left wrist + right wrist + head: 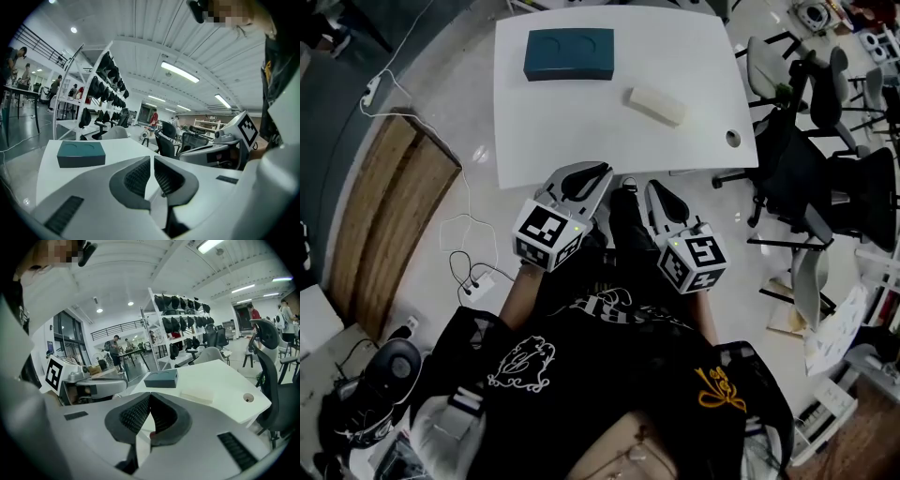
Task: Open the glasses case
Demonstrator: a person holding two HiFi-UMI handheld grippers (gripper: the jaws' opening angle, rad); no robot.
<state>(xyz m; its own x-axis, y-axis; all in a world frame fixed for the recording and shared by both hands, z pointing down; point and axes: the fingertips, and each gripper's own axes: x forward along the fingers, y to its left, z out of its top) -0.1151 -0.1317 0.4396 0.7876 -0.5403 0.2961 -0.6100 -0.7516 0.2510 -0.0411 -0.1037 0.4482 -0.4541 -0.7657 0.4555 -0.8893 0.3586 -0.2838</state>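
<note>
On the white table point(581, 131) lies a pale cream oblong case point(656, 105), shut, right of the middle. A dark teal box point(569, 54) with two round dents in its lid sits at the far left. Both grippers hover at the table's near edge, short of both objects. My left gripper point(592, 175) is shut with nothing between its jaws; its own view shows the teal box point(80, 153) ahead on the left. My right gripper point(655, 191) is shut and empty too; its view shows the cream case point(199, 396) and the teal box point(161, 378) beyond its tips point(150, 397).
A round cable hole point(732, 138) is in the table's near right corner. Office chairs point(825, 94) crowd the right side. A wooden panel point(384, 216) and cables point(469, 272) lie on the floor at left. Shelving with dark gear point(101, 93) stands behind the table.
</note>
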